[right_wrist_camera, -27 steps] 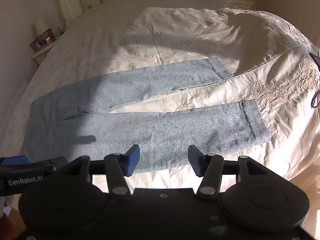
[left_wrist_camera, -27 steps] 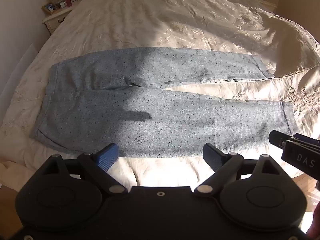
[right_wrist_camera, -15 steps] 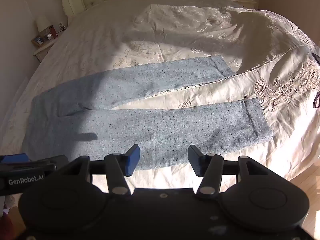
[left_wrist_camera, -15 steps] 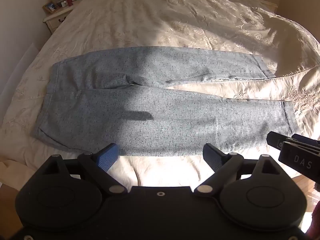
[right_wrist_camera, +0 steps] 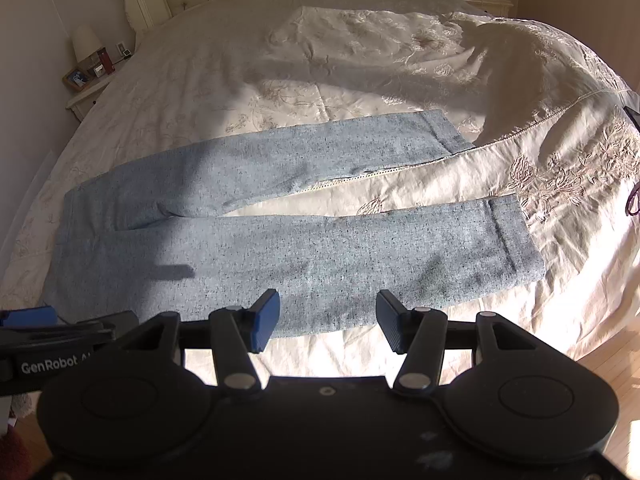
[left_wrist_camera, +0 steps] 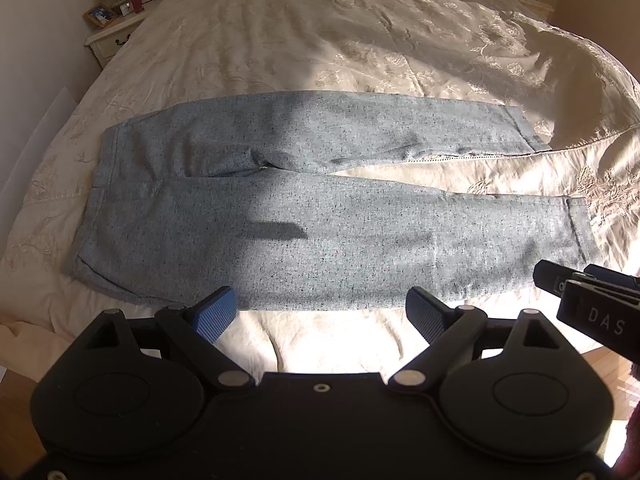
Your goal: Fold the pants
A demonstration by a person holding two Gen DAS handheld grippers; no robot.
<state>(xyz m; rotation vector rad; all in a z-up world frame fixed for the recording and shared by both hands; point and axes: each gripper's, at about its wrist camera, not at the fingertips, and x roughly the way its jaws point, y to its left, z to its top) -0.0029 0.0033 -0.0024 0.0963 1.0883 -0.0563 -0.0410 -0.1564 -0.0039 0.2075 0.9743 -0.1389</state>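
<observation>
Your left gripper (left_wrist_camera: 322, 314) hangs spread wide, holding nothing, just short of the pants' (left_wrist_camera: 320, 216) near edge — your right gripper (right_wrist_camera: 328, 322) is likewise parted and empty beside it. You have the pants lying flat across the bedspread (left_wrist_camera: 360, 40), waistband to your left, both legs running right and splayed apart. Beyond, a nightstand (left_wrist_camera: 114, 30) sits by the bed — a lamp (right_wrist_camera: 85, 42) on it.

1. We see light blue-grey speckled pants (left_wrist_camera: 320, 236), unfolded, flat and front up.
2. Waistband at our left, both legs stretching rightward, slightly apart, cuffs at right.
</observation>
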